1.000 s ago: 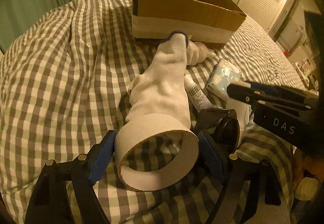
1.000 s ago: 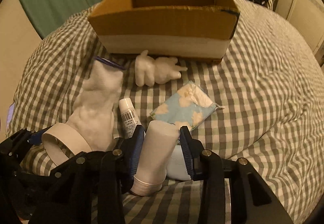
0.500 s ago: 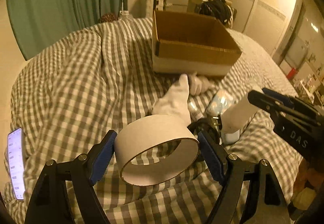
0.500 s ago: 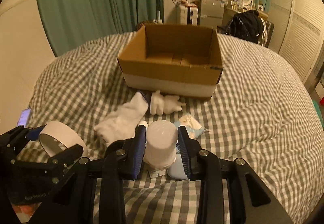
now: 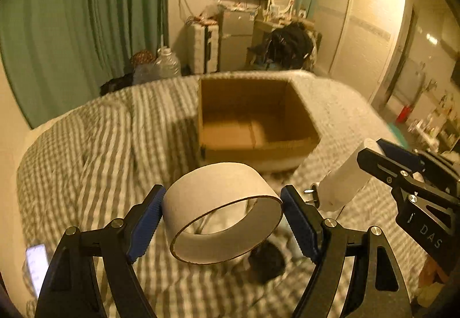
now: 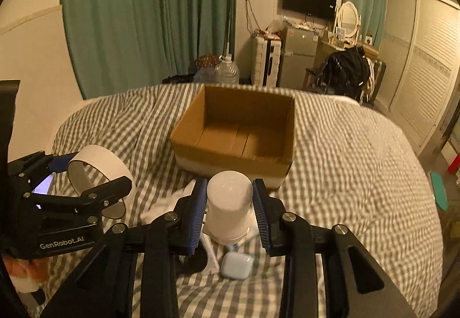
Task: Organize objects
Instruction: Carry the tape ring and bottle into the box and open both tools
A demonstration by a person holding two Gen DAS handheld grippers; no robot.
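Above a checked bed, the left tongs are clamped on a white cardboard ring, its open end facing the camera, while the right tongs are clamped on a white bottle held upright between blue pads. Ahead of both tongs, an open cardboard box sits on the bed, its floor bare. Below the right tongs lie a small pale-blue case and a slim white tube, with white cloth just to their left. Seen from the left wrist, the bottle and right tongs hang to the right of the ring, near it but apart. A lit phone rests on the bed, left of the left tongs. Green curtains hang behind the bed.
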